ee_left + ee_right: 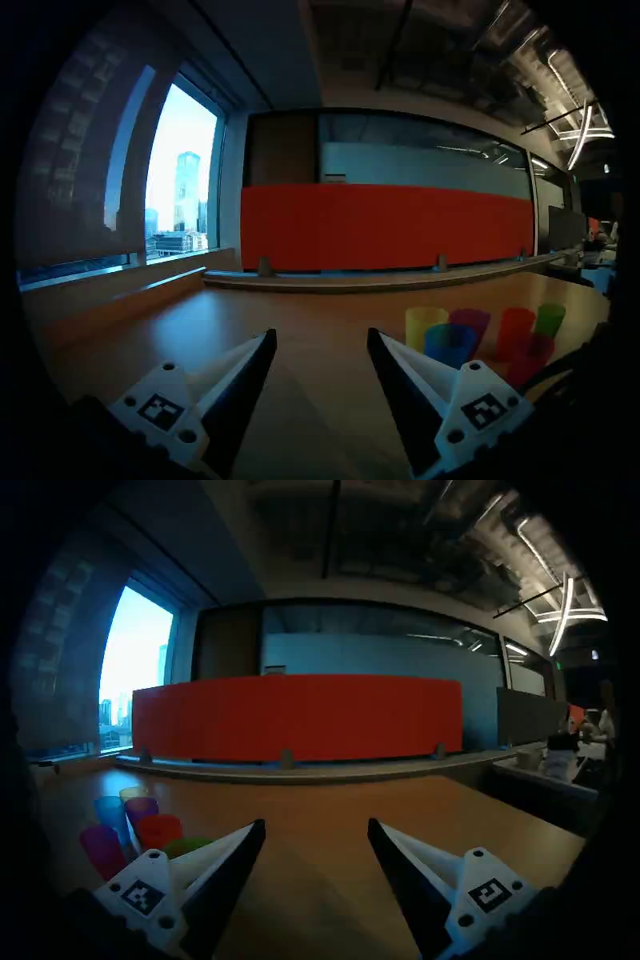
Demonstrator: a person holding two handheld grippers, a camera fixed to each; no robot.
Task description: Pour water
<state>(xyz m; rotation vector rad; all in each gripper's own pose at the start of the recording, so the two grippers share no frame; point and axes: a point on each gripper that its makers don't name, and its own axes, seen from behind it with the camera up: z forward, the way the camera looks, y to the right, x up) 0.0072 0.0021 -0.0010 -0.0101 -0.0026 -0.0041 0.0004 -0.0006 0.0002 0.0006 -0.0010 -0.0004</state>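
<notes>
Several coloured plastic cups stand grouped on the wooden table. In the left gripper view a yellow cup (422, 324), a blue cup (448, 342), a purple cup (472, 322), an orange-red cup (514, 326), a green cup (550, 318) and a red cup (530, 356) sit to the right. My left gripper (322, 340) is open, nothing between its fingers, left of the cups. In the right gripper view the cups sit at the lower left: blue (110, 814), purple (141, 810), red (159, 830), magenta (102, 850). My right gripper (314, 828) is open and empty, to their right.
A long red partition (384, 226) runs along the table's far edge. Windows (180, 188) are at the left. Another desk with items (552, 760) and a person stand far right in the right gripper view. Bare wooden tabletop (352, 808) lies ahead of both grippers.
</notes>
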